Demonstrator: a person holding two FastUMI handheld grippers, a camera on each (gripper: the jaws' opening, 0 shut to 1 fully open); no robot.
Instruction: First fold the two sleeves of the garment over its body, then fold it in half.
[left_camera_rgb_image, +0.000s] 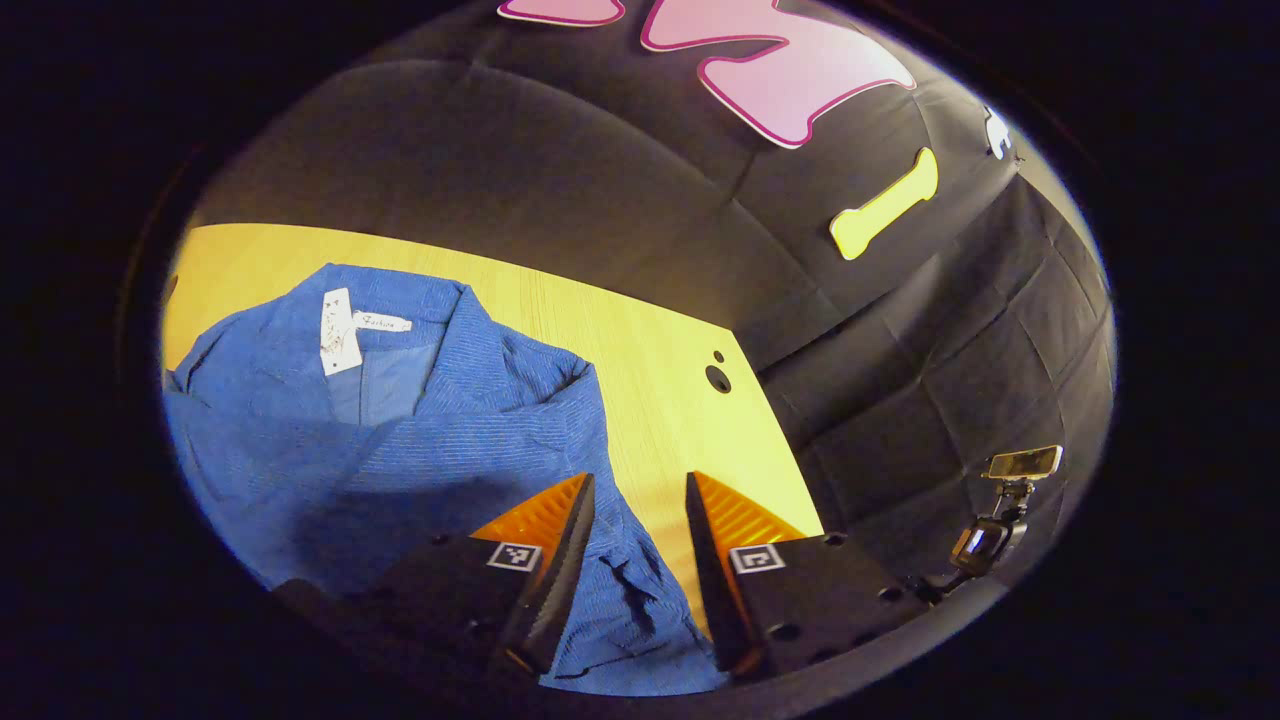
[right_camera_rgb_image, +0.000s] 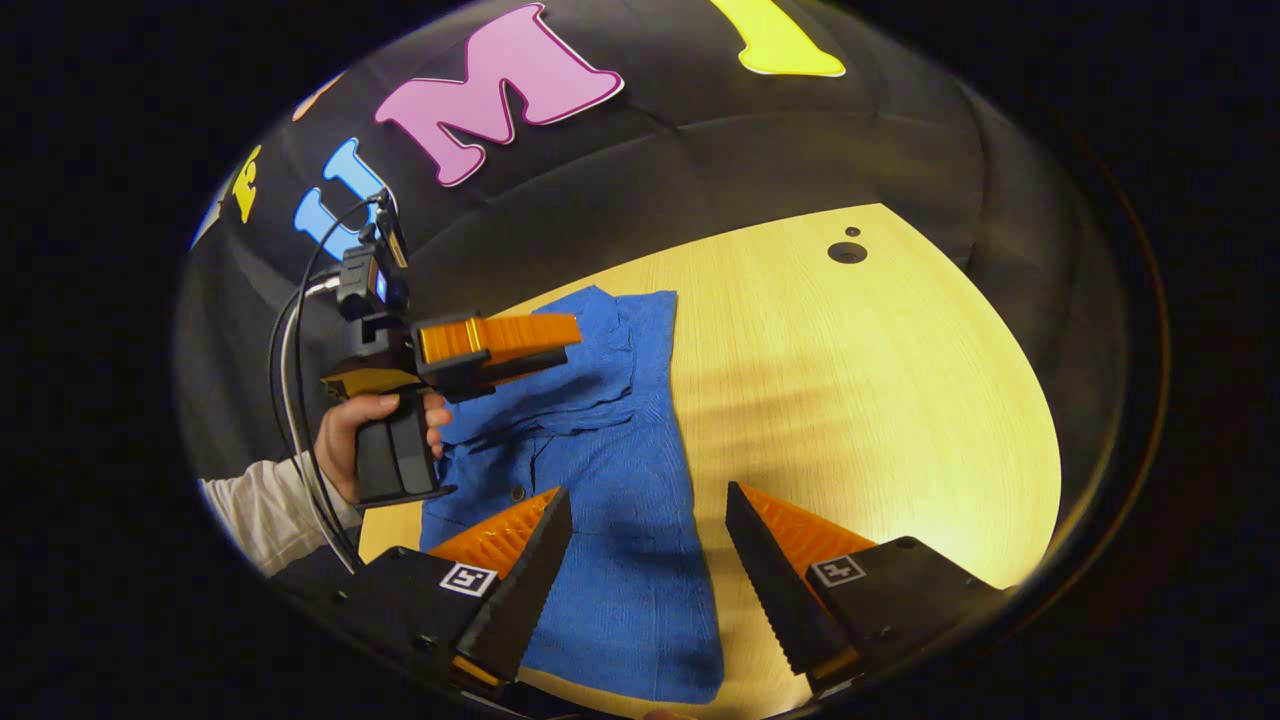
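Observation:
A blue shirt (left_camera_rgb_image: 380, 450) lies on the yellow wooden table (left_camera_rgb_image: 680, 400), collar and white tags facing up at the far end. In the right gripper view the shirt (right_camera_rgb_image: 610, 470) is a fairly narrow strip with a straight right edge and bunched layers near the collar. My left gripper (left_camera_rgb_image: 640, 480) is open above the shirt's right edge, nothing between its fingers. My right gripper (right_camera_rgb_image: 648, 492) is open above the shirt's near part, holding nothing. The left gripper (right_camera_rgb_image: 575, 340), held by a hand (right_camera_rgb_image: 345, 440), hovers over the collar end.
Bare table (right_camera_rgb_image: 860, 400) stretches to the right of the shirt, with two small round holes (right_camera_rgb_image: 846, 252) near its far edge. A camera rig on a stand (left_camera_rgb_image: 1000, 520) is beyond the table's right edge. Cables (right_camera_rgb_image: 290, 400) hang from the left gripper.

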